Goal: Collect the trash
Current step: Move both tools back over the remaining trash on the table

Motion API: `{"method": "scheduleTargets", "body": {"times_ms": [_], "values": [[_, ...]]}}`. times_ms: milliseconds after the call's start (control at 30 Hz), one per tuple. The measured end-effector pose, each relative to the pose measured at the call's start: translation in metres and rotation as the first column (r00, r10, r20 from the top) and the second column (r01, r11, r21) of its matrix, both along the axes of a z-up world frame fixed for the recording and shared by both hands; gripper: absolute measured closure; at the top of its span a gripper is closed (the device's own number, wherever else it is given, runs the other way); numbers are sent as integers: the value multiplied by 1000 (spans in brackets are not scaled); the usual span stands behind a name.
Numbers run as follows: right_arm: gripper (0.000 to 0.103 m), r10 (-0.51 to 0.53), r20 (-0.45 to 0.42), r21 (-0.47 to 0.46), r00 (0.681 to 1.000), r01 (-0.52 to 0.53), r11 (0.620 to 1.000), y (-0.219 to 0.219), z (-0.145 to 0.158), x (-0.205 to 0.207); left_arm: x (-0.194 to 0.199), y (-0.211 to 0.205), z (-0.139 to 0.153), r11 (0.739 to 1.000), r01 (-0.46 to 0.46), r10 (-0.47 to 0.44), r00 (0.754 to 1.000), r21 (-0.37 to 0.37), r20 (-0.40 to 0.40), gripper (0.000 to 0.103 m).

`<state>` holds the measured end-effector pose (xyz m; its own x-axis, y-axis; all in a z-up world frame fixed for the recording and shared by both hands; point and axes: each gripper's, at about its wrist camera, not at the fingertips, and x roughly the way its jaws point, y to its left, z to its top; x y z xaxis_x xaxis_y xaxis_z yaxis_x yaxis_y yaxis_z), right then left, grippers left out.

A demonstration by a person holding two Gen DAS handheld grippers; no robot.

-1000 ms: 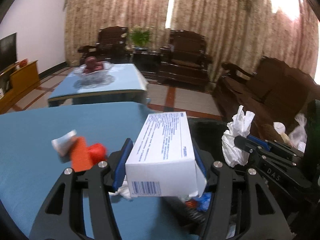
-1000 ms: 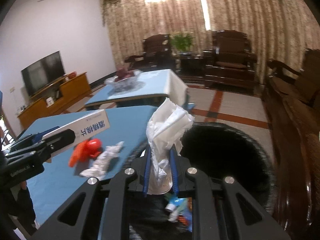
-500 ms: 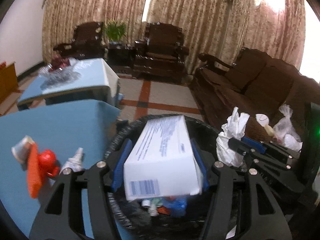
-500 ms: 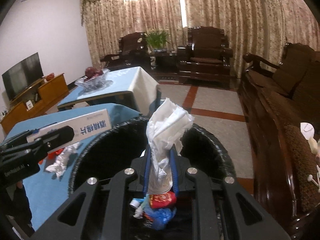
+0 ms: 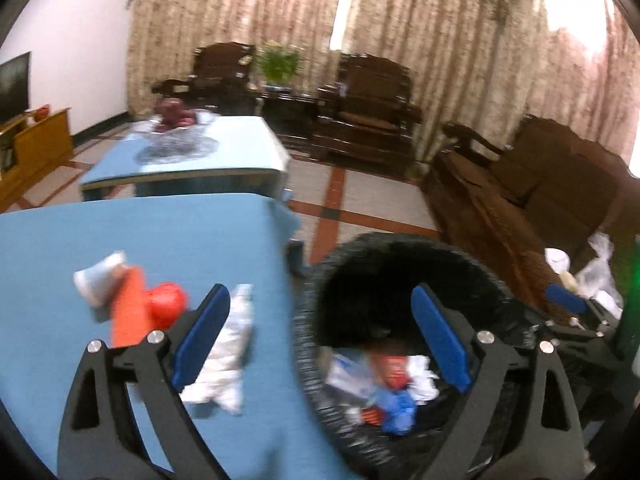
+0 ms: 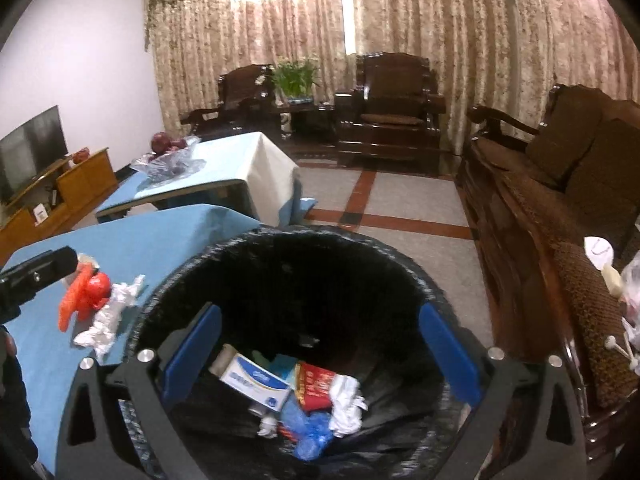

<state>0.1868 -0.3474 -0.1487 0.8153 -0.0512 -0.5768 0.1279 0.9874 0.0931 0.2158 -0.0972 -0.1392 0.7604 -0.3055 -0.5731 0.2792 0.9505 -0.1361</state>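
Your left wrist view is motion-blurred, so the trash bin (image 5: 316,320) contents and the orange-red scrap (image 5: 132,316) on the worktop (image 5: 160,240) smear together, the box (image 6: 256,384) print is unreadable, and your left gripper (image 6: 24,280) is cut off at the frame edge.

Two dark wooden armchairs (image 6: 394,106) flank a potted plant (image 6: 294,80) before patterned curtains (image 6: 440,20), a sofa (image 6: 560,184) lines the right wall, and a television (image 6: 30,152) stands above a wooden cabinet (image 6: 60,192).
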Motion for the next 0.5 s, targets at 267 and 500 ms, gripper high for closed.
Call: {"method": "scheduleTargets", "body": {"times_ms": [267, 500], "values": [[6, 128, 40, 39, 991, -130, 991, 63, 9, 11, -25, 85, 2, 981, -181, 178, 983, 73, 46, 13], [6, 271, 57, 54, 961, -274, 960, 140, 5, 23, -34, 144, 1, 949, -294, 288, 956, 115, 61, 13]]}}
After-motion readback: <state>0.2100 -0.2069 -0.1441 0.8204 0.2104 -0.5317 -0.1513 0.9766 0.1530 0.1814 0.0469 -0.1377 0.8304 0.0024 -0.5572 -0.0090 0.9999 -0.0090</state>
